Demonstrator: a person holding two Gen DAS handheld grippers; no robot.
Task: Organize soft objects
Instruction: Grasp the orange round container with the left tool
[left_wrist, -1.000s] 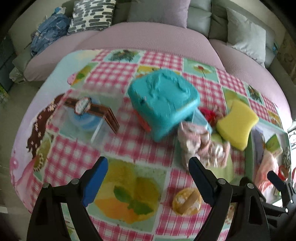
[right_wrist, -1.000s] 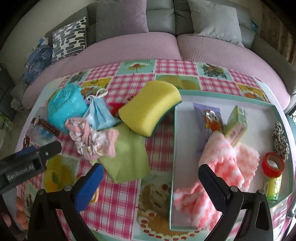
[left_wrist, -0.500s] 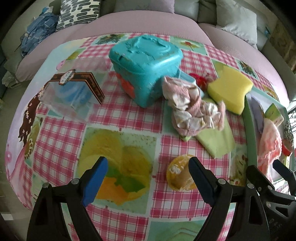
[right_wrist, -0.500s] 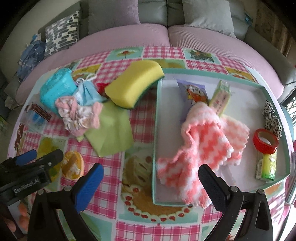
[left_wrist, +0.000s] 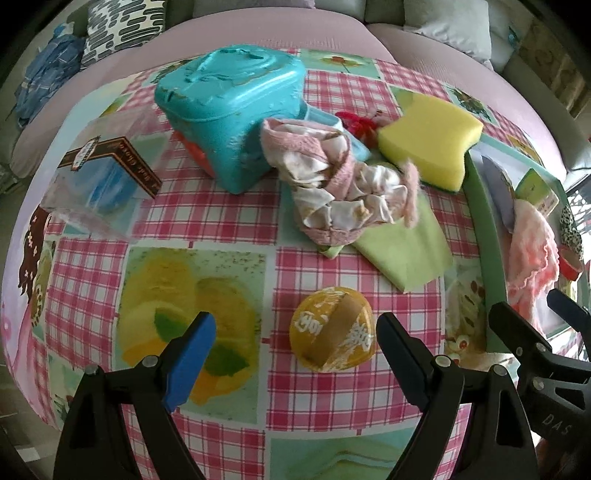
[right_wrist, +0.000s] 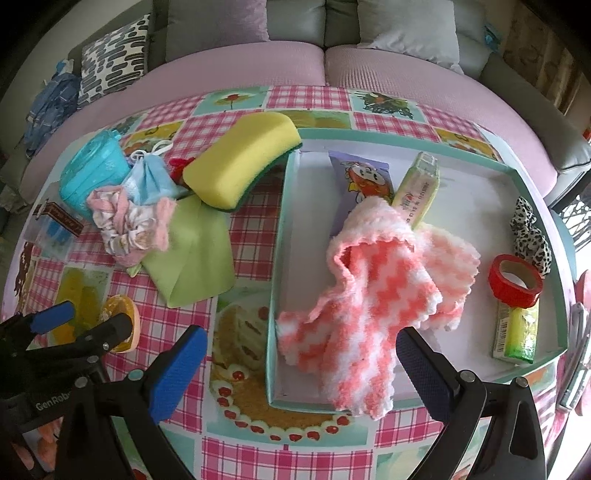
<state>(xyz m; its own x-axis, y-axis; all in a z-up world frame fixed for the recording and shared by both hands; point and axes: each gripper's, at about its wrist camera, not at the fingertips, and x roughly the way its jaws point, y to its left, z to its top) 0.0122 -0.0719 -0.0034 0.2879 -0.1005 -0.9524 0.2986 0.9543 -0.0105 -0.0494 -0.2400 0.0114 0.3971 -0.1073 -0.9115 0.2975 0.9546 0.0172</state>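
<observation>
Left wrist view, tabletop (left_wrist: 207, 218): it is carrying a checked pink cloth, with everything lying toward its far and right edges.
Tray (right_wrist: 284, 236): it is sitting at the tabletop's right edge, holding the pink-and-white knit cloth (right_wrist: 373, 295), which is draping over the tray's near wall.
Teal container (left_wrist: 232, 110): it is resting near the far edge, touching the crumpled pink rag (left_wrist: 343, 188).
Yellow sponge (left_wrist: 428, 140): it is leaning against the tray's far left corner.
Green cloth (left_wrist: 406, 247): it is lying flat, partly under the rag.
Round yellow packet (left_wrist: 332, 328): it is lying toward the near edge, just ahead of the left gripper (left_wrist: 295, 332).
Left gripper: its jaws are standing wide apart, gripping nothing.
Right gripper (right_wrist: 299, 350): its jaws are standing wide, hovering above the knit cloth and the tray's near left corner, not pressing on anything.
</observation>
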